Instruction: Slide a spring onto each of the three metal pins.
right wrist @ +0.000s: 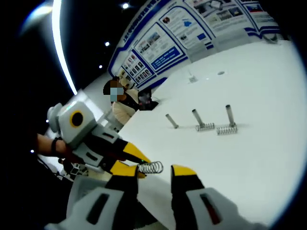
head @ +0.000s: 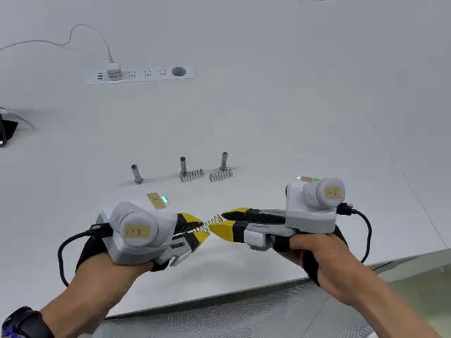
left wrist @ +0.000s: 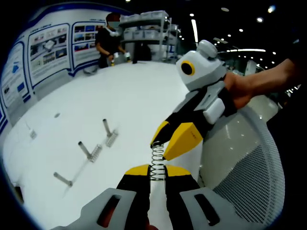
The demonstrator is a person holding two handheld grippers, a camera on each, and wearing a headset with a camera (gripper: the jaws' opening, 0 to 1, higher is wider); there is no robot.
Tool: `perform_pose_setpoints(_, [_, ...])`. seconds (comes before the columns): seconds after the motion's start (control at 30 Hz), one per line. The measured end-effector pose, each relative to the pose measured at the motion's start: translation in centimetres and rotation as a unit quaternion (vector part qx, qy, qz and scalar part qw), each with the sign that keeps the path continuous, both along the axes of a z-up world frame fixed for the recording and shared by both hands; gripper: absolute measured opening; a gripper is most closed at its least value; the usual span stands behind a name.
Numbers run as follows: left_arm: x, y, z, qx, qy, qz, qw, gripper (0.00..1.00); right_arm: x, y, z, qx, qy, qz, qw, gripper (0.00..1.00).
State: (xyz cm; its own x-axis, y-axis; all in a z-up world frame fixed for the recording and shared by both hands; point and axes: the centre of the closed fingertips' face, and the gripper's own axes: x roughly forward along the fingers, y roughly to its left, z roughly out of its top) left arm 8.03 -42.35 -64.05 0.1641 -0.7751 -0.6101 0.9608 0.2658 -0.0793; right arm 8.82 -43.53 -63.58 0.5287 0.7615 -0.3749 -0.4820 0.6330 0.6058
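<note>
The left gripper [left wrist: 154,172] has its yellow-tipped jaws clenched on one end of a small coiled steel spring [left wrist: 157,158]. The right gripper [right wrist: 156,173] meets it with jaws parted, and the free end lies between them unpinched. The spring looks very light, bendy and easy to flick away, so I would hold it gently near one end and leave the bore free. Further out, three short metal pins [head: 183,166] stand bare on the white table [head: 317,105], with two more springs [head: 192,174] lying beside them.

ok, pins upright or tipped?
Upright. Left pin, middle pin and right pin all stand vertical on the table.
</note>
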Motion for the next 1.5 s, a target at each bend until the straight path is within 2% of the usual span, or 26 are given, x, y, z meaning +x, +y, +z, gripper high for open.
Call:
perform_pose_setpoints(0.13, [-0.2, -0.1, 0.1, -0.001, 0.000, -0.006, 1.0000, 0.11, -0.1, 0.5, 0.5, 0.013, -0.003, 0.007, 0.9999, 0.23])
perform_pose_setpoints(0.27, [0.0, -0.1, 0.0, 0.002, -0.003, -0.010, 0.9999, 0.11, 0.2, 0.3, 0.6, 0.007, -0.009, 0.003, 0.9999, 0.16])
perform_pose_setpoints(0.37, [0.2, 0.0, 0.1, 0.002, -0.006, -0.012, 0.9999, 0.11, 0.4, 0.2, 1.1, 0.017, -0.010, 0.001, 0.9998, 0.14])
perform_pose_setpoints(0.53, [0.4, -0.2, 0.3, 0.003, -0.010, -0.019, 0.9998, 0.11, 0.8, 0.2, 1.3, 0.019, -0.008, 0.004, 0.9998, 0.14])
perform_pose_setpoints(0.7, [1.0, -0.4, 0.7, -0.002, -0.011, -0.022, 0.9997, 0.10, 1.4, 0.2, 2.3, 0.026, -0.012, 0.011, 0.9995, 0.12])
perform_pose_setpoints(0.93, [1.9, -0.7, 1.4, -0.012, -0.015, -0.020, 0.9996, 0.10, 2.4, 0.2, 3.2, 0.005, -0.023, 0.035, 0.9991, 0.12])
perform_pose_setpoints(1.1, [2.2, -0.8, 1.9, -0.020, -0.014, -0.025, 0.9994, 0.10, 2.5, 0.9, 3.8, -0.021, -0.034, 0.075, 0.9964, 0.12])
perform_pose_setpoints(1.2, [2.3, -0.8, 2.1, -0.024, -0.014, -0.027, 0.9993, 0.10, 2.4, 1.0, 3.6, -0.058, -0.042, 0.112, 0.9911, 0.12])
perform_pose_setpoints(1.33, [2.2, -0.7, 2.2, -0.025, -0.016, -0.031, 0.9991, 0.10, 2.3, 1.5, 3.7, -0.081, -0.050, 0.152, 0.9837, 0.12])
perform_pose_setpoints(1.5, [2.3, -0.6, 2.4, -0.029, -0.016, -0.033, 0.9989, 0.10, 2.0, 2.0, 3.2, -0.127, -0.057, 0.211, 0.9676, 0.13])
